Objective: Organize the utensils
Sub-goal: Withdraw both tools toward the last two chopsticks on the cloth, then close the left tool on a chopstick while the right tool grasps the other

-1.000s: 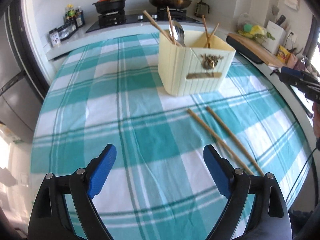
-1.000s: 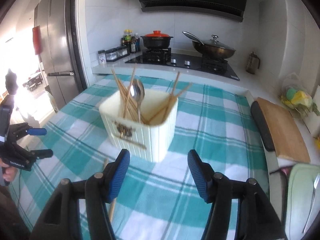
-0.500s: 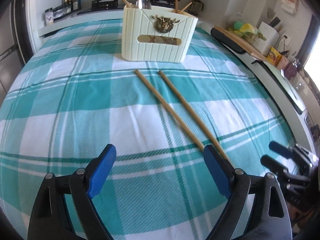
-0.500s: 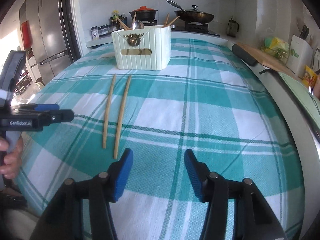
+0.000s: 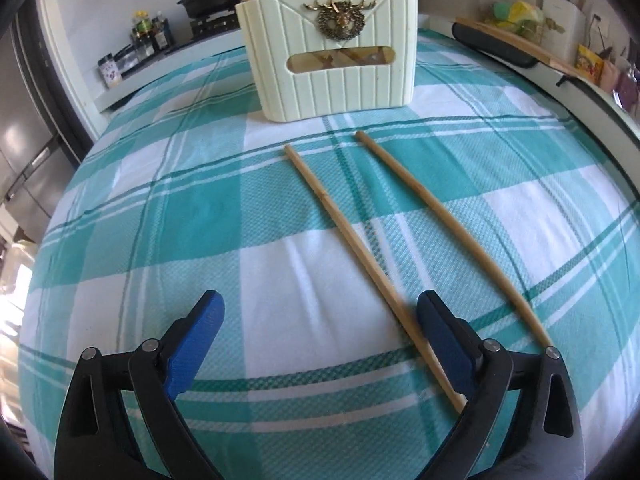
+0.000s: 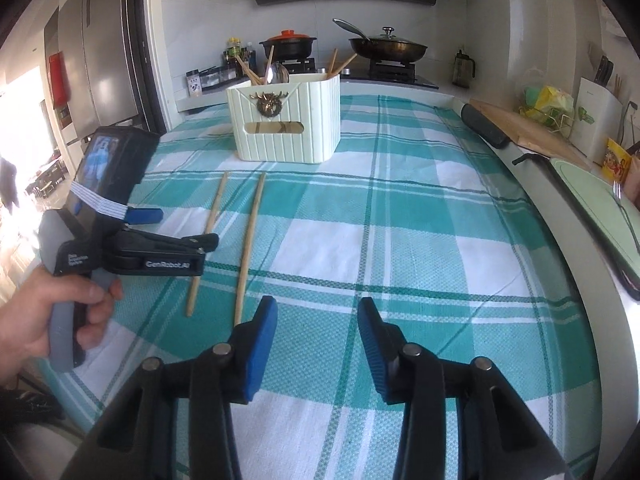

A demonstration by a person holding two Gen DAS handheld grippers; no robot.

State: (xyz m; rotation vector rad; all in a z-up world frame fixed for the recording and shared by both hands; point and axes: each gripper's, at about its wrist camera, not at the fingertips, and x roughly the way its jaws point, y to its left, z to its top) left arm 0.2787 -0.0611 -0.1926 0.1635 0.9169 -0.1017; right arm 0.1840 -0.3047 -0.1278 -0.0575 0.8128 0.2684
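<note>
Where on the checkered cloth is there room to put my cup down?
The widest bare stretch of cloth lies right of the two chopsticks, out toward the cutting board. There is also bare cloth left of the holder. It is crowded in front of the holder, where the chopsticks lie and both grippers hover.

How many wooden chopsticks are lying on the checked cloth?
2. The left wooden chopstick and the right wooden chopstick lie side by side, apart, in front of the cream ribbed utensil holder. More stand inside it.

walls: white tile (image 6: 208,20) | fridge (image 6: 100,60): steel | left doorway (image 6: 20,120): bright daylight
</note>
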